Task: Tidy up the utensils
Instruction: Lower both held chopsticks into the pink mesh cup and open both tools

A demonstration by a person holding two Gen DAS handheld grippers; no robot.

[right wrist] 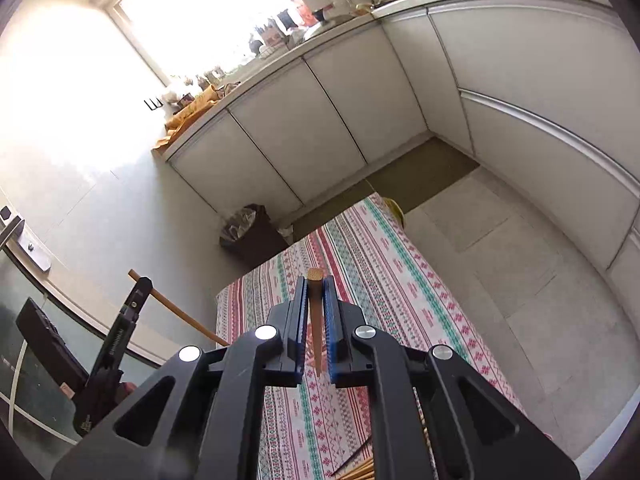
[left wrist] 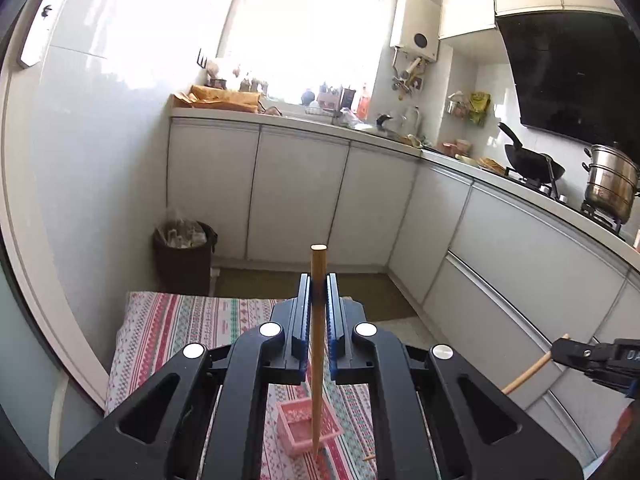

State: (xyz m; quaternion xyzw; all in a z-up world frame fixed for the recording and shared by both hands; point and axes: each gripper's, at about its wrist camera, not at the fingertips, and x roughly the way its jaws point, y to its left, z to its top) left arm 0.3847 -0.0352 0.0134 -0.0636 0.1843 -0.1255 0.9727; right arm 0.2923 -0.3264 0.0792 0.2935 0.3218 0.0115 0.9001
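Above the pink basket (left wrist: 305,424) on the striped tablecloth (left wrist: 180,332), the left gripper (left wrist: 319,292) clamps a chopstick (left wrist: 318,344) upright, tip just over the basket's right edge, while the right gripper (right wrist: 316,292), farther off, pinches another chopstick (right wrist: 316,320).

You face a bright far window (left wrist: 304,28) above white cabinets (left wrist: 296,196), dark range hood (left wrist: 572,76) at right, bin (left wrist: 184,256) at left, pale tiled floor (right wrist: 520,280).
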